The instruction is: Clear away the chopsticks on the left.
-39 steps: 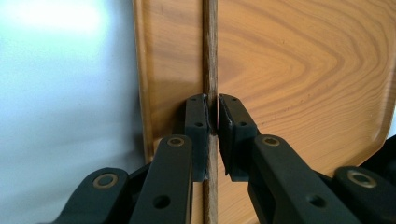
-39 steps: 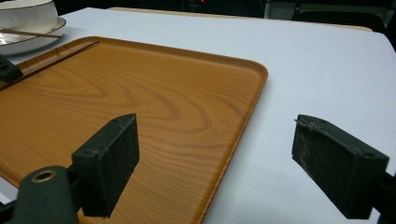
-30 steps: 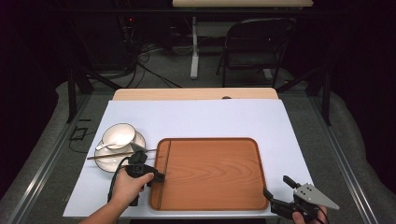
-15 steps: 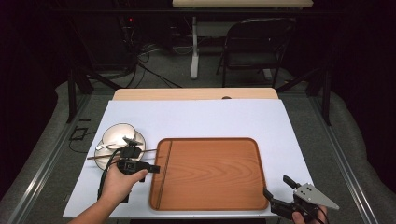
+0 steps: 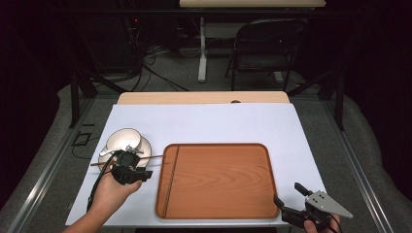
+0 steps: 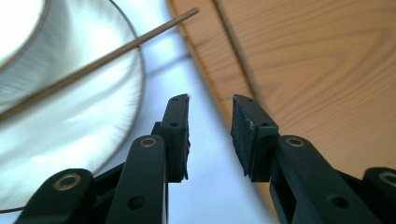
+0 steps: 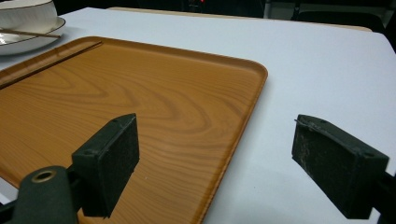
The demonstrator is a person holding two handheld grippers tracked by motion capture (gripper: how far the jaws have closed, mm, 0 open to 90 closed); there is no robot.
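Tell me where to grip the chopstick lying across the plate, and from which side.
Grip the chopstick at the free end that juts past the plate toward the tray. There it spans a gap with room under it. Probably come from above with the left gripper, jaws straddling the thin shaft crosswise; the bowl crowds its middle.

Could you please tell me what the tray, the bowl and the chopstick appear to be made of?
Tray: wood-grain pattern with a smooth sheen, possibly laminate or plastic. Bowl: glossy white with a thin dark rim line, likely ceramic. Chopstick: thin brown stick, seemingly wood or bamboo.
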